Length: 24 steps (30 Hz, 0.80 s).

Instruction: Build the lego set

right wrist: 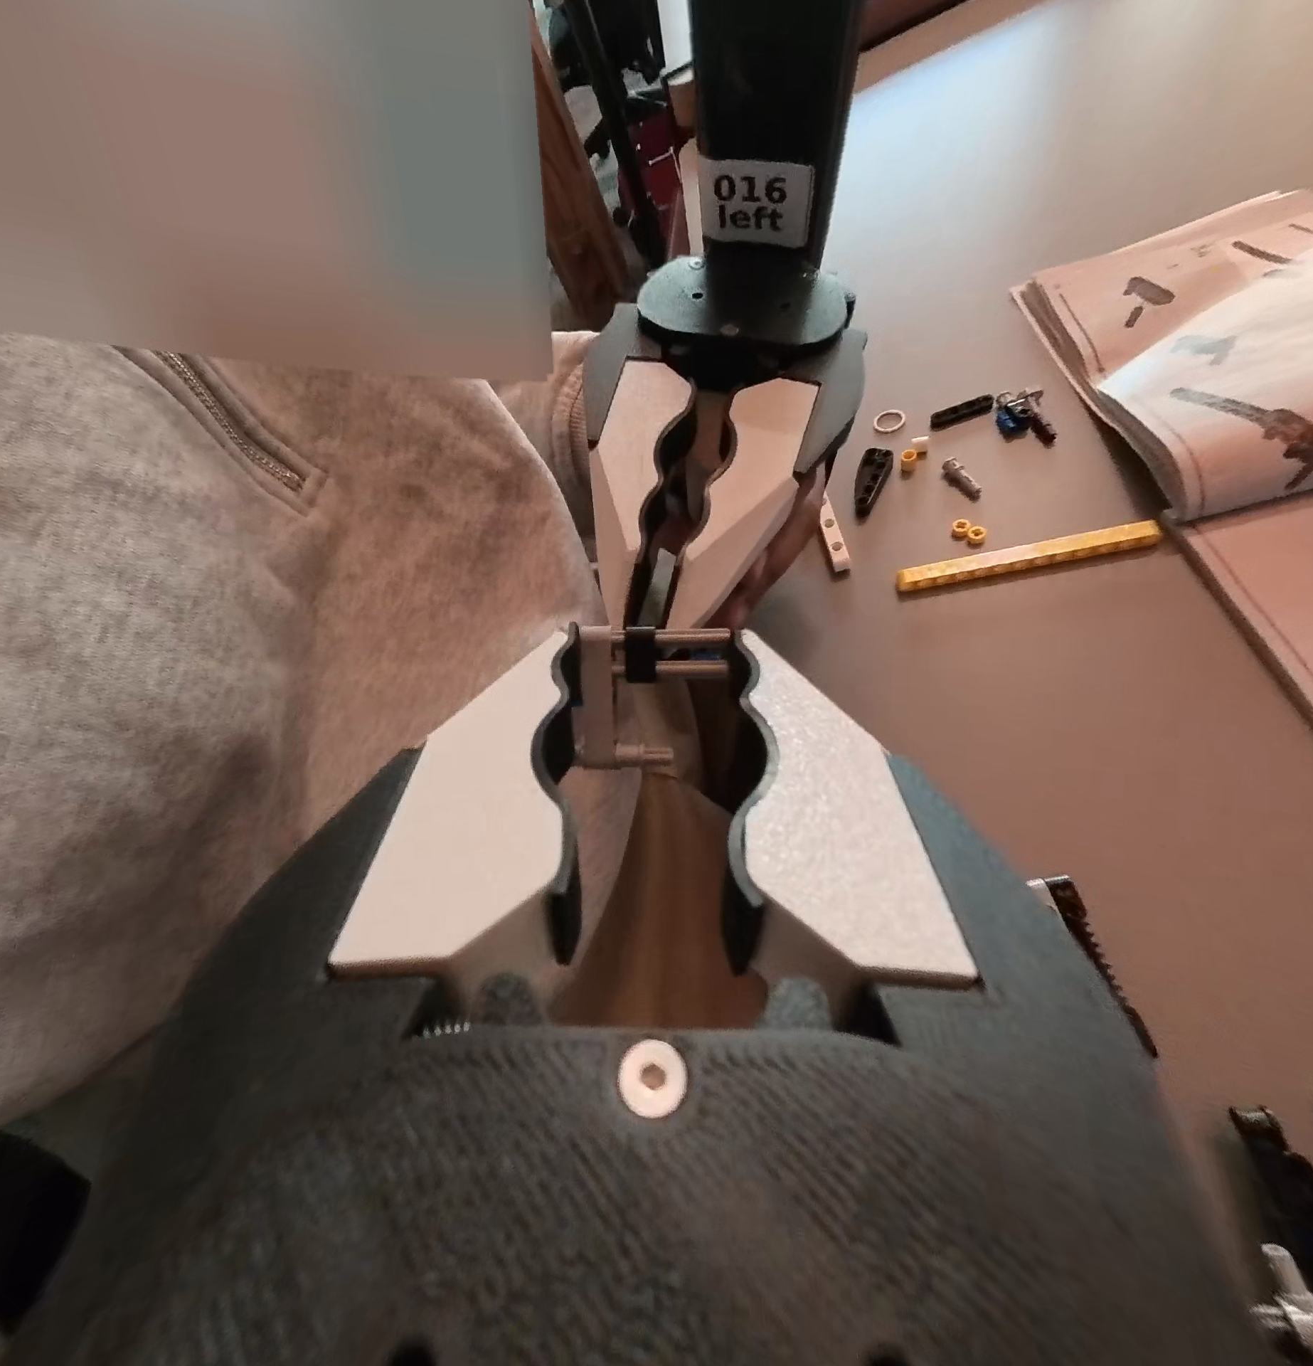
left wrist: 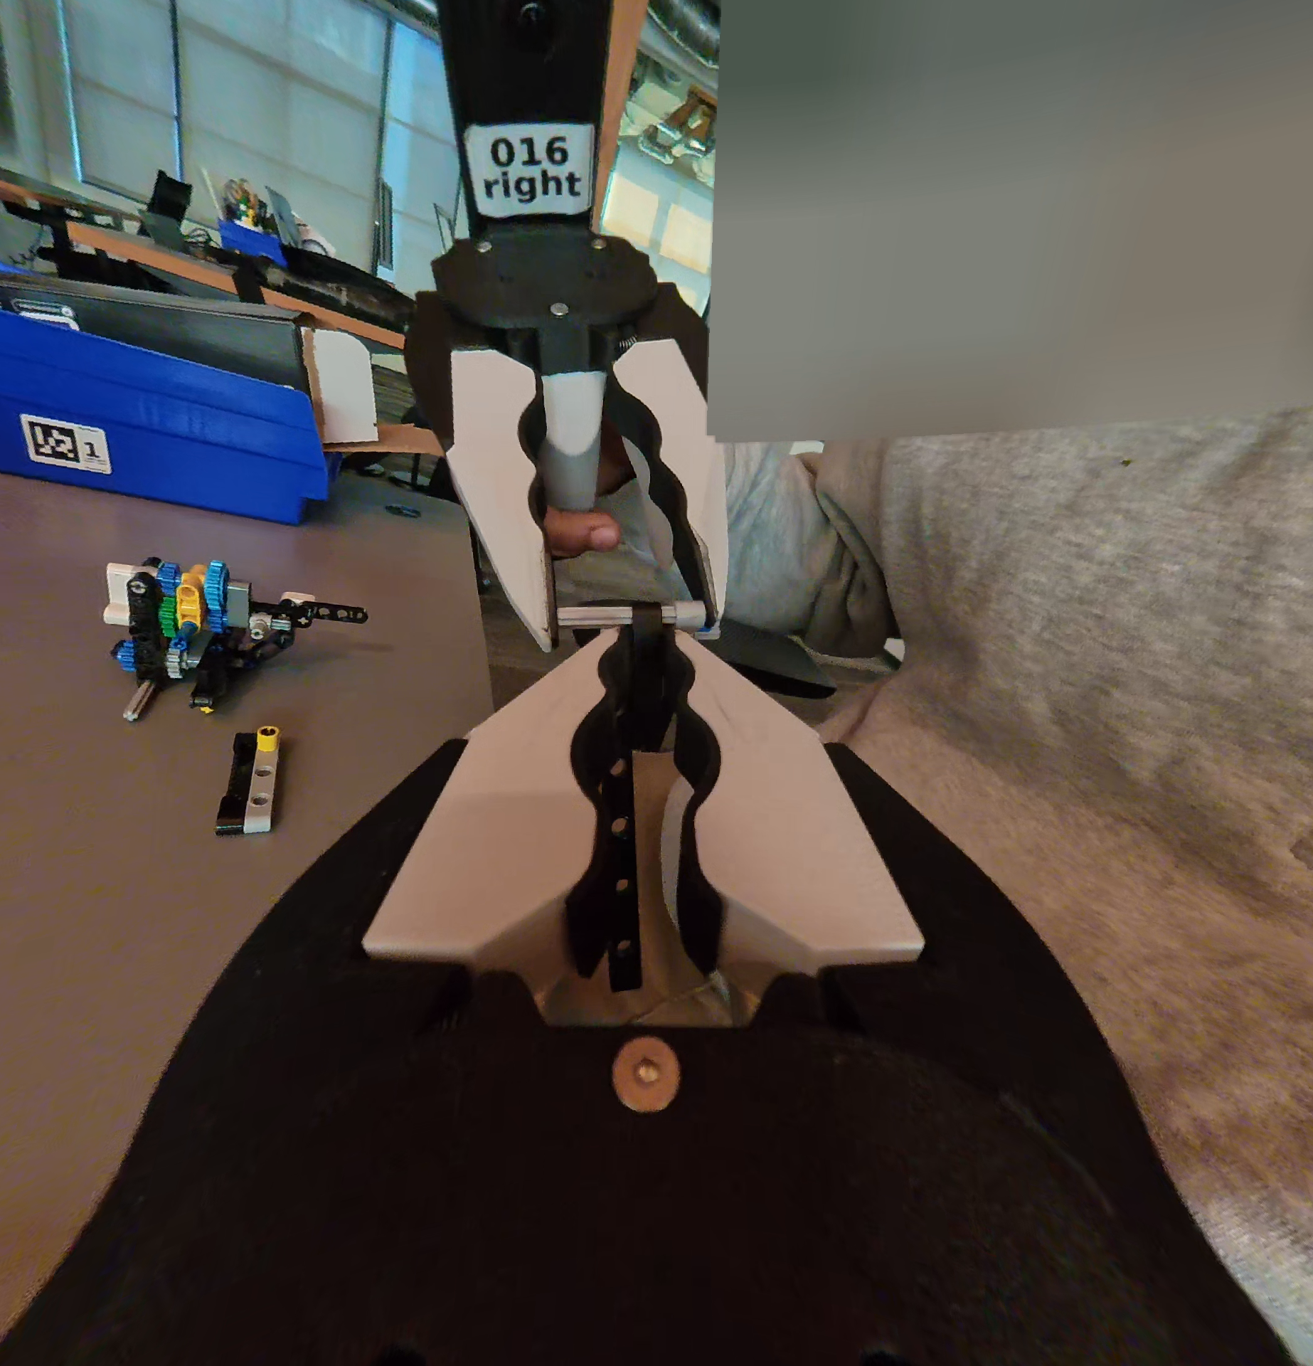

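The left gripper (left wrist: 642,650) has its jaws narrowed onto a black perforated beam (left wrist: 624,872) that runs lengthwise between them, its far end reaching the tips. The right gripper (right wrist: 661,650) meets it tip to tip, above the person's lap and off the edge of the bench (left wrist: 195,924). Its jaws stand fairly wide yet bear on a small grey frame with axle pins (right wrist: 609,695). The beam's end sits threaded on those pins, between the two sets of tips.

On the bench to the left sits a part-built model (left wrist: 195,628) with blue gears and green and yellow pieces, and nearer, a short black-and-grey block with a yellow pin (left wrist: 253,783). A blue bin (left wrist: 158,421) stands behind them. In the right wrist view, a long yellow beam (right wrist: 1030,554), loose small pieces (right wrist: 964,473) and an open instruction booklet (right wrist: 1215,384) lie on the bench.
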Motion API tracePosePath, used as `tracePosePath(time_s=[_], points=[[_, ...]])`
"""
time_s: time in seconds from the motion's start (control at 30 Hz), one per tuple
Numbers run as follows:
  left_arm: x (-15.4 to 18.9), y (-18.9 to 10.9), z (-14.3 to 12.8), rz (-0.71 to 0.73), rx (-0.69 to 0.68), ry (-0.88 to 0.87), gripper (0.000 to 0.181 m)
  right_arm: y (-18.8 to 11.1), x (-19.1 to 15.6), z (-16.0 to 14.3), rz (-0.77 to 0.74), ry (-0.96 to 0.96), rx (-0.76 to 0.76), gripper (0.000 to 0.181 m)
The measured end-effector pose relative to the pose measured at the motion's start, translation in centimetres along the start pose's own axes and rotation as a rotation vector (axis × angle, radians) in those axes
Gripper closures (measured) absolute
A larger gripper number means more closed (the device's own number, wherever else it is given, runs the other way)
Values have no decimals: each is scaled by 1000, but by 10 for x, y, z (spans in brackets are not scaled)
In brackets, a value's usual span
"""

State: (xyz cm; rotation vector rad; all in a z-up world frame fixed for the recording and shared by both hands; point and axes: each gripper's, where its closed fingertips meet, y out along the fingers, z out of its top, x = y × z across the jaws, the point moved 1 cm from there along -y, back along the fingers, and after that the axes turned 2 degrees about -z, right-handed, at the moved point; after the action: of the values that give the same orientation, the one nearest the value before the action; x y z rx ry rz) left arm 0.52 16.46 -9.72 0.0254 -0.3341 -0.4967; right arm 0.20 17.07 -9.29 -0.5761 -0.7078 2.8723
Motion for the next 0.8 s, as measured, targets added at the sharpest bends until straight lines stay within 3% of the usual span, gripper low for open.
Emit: tracePosePath(time_s=[0.13,0.47,0.67,0.8], points=[[0,0,1,6,11,-1,180,-1,3,0,-17,-3,4,142],[0,-1,7,23,44,36,160,-6,9,4,-55,11,113,143],[-13,-11,15,117,84,42,140,-13,21,4,-121,19,243,143],[-37,-27,27,294,157,57,136,-18,35,4,-251,-55,278,143]])
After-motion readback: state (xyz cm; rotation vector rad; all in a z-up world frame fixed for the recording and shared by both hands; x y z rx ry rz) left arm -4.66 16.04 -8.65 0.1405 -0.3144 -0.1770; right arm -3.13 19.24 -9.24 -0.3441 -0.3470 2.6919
